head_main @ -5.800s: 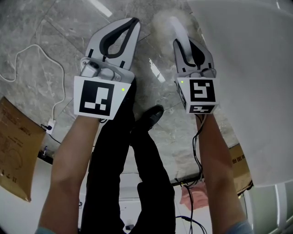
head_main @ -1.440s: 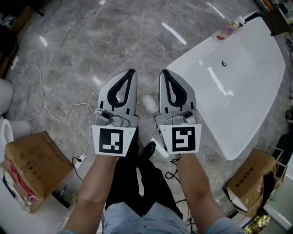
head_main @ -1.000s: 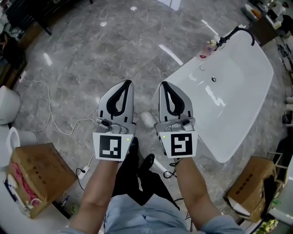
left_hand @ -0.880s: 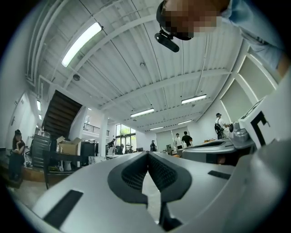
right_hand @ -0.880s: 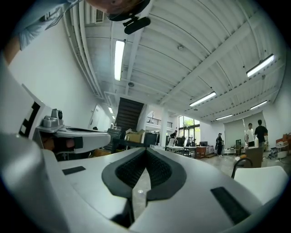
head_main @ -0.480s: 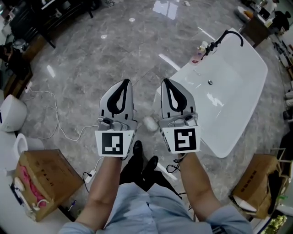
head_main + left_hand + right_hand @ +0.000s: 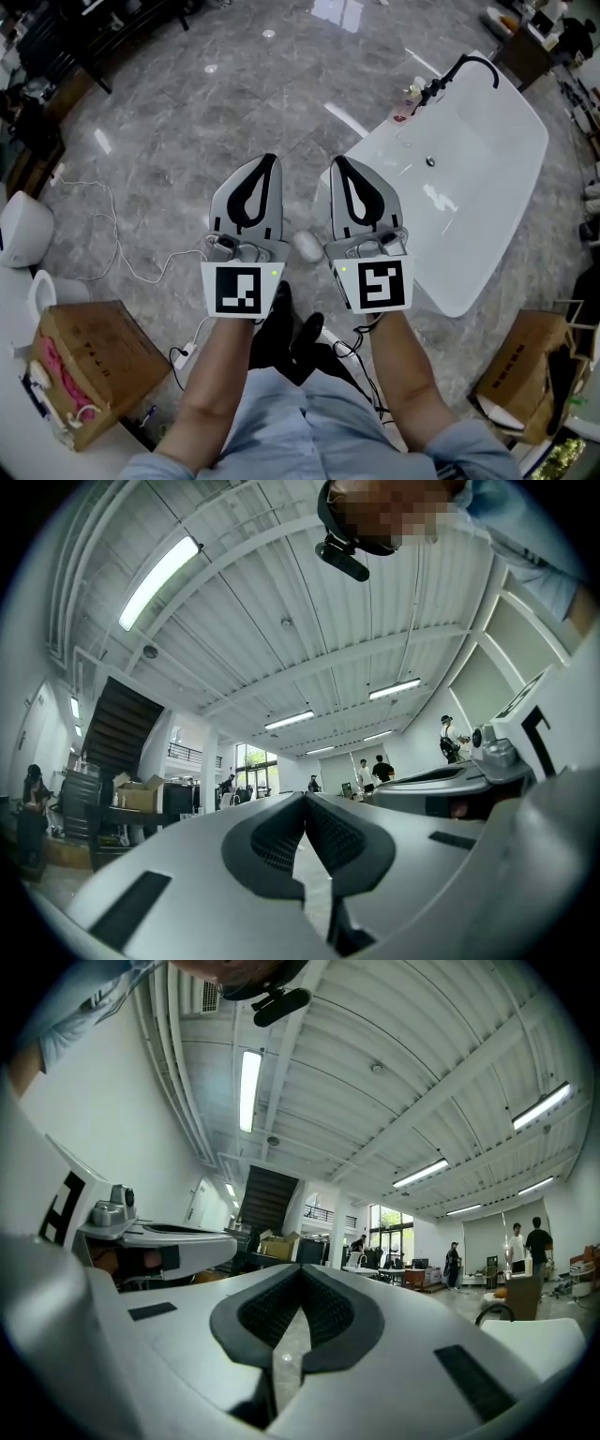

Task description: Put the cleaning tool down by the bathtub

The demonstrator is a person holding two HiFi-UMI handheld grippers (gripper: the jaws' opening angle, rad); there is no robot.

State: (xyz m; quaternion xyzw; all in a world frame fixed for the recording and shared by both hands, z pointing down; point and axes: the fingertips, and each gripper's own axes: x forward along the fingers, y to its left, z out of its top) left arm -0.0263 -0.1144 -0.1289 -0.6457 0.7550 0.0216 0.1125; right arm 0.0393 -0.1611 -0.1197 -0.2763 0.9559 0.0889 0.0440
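The floor (image 7: 187, 112) is shiny grey stone. A big white bathtub (image 7: 487, 187) stands on it at the right, with a black tap (image 7: 449, 73) at its far end. A brown box (image 7: 94, 361) sits at the left and another box (image 7: 520, 375) at the right. The cleaning tool (image 7: 307, 247), white and fluffy, lies on the floor just beside the bathtub. The left tongs (image 7: 269, 159) and right tongs (image 7: 339, 161) are held side by side above it, pointing forward. Both are clenched tight with nothing in them.
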